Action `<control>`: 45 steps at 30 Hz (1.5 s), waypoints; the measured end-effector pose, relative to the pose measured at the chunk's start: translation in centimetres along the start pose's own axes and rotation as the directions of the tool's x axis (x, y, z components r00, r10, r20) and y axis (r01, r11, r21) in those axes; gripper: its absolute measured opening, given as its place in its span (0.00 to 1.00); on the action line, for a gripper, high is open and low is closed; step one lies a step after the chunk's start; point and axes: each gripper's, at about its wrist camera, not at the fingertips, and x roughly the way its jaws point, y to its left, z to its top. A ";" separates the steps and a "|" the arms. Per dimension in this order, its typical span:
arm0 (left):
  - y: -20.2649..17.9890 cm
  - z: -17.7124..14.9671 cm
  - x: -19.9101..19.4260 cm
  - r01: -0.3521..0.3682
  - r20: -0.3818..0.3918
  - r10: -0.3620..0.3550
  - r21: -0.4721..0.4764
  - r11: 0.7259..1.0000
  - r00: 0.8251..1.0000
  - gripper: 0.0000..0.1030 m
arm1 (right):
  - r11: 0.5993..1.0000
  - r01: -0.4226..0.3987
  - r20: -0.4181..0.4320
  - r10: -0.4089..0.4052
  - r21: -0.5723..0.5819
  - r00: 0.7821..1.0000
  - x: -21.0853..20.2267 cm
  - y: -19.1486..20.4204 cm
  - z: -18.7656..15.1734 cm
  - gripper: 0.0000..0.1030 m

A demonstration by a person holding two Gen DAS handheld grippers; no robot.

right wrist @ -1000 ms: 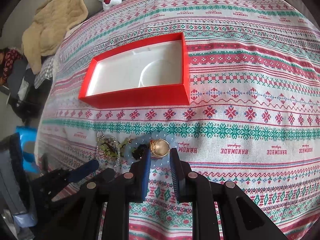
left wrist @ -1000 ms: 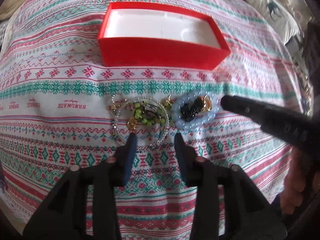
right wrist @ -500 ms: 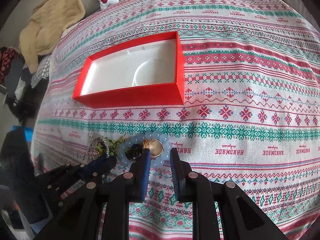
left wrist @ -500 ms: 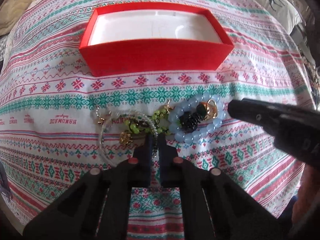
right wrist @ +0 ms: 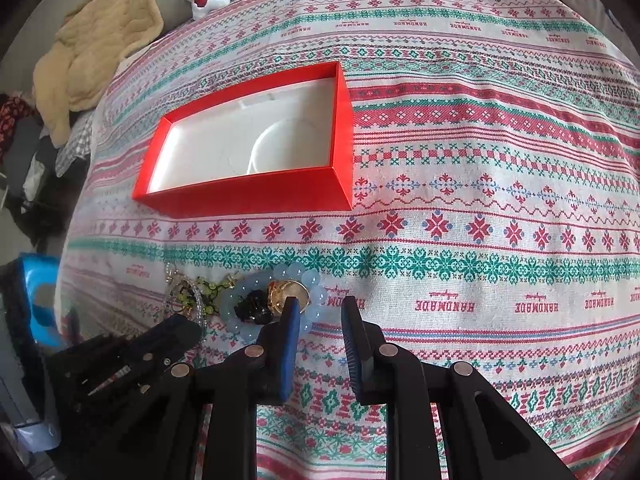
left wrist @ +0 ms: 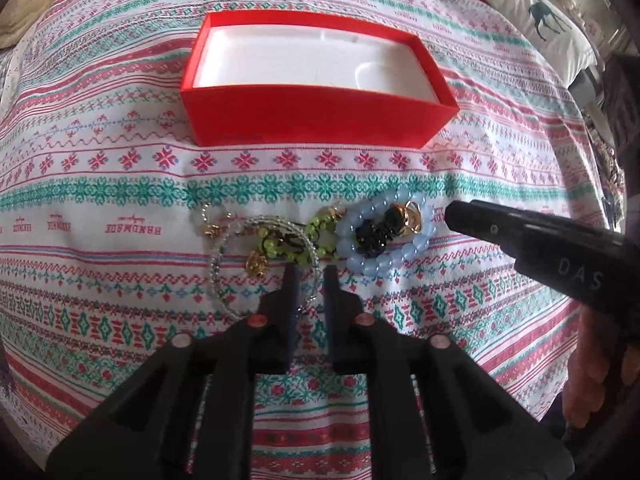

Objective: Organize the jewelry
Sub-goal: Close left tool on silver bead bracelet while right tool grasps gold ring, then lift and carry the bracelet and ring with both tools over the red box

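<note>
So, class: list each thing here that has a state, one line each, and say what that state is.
Red box: open, empty.
Blue bead bracelet: flat on the cloth, outside the box.
Clear bead bracelet: on the cloth.
Left gripper: jaws opening, gripping nothing.
Right gripper: slightly open, empty.

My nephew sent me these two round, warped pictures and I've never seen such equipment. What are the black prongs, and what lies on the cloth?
A person holds a two-fingered gripper in each hand; a fisheye camera on each looks along its fingers. On the patterned cloth sits an open red cardboard box, with nothing in it. Nearer lies a pale blue bead bracelet ringing black and gold pieces, beside green beads. The left gripper is opening around a clear bead loop; the right gripper holds nothing.
</note>
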 end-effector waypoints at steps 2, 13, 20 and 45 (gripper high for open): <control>-0.3 0.1 0.3 -0.024 0.000 0.024 0.013 1.000 1.000 0.25 | 1.000 0.000 0.003 0.000 -0.003 1.000 0.0 0.3 -0.1 0.23; -0.5 0.8 0.9 -0.049 0.021 0.049 -0.026 0.998 0.999 0.06 | 0.999 -0.003 0.008 0.004 -0.032 1.000 -0.1 1.1 -0.1 0.23; 0.9 0.2 0.0 -0.003 0.020 0.003 -0.018 1.000 1.000 0.03 | 1.000 0.000 0.013 0.000 -0.030 1.000 -0.2 0.9 -0.1 0.23; 1.1 0.7 0.4 -0.053 0.026 0.054 -0.039 0.998 0.998 0.05 | 0.999 0.004 0.013 -0.004 -0.034 1.000 -0.4 0.8 -0.2 0.23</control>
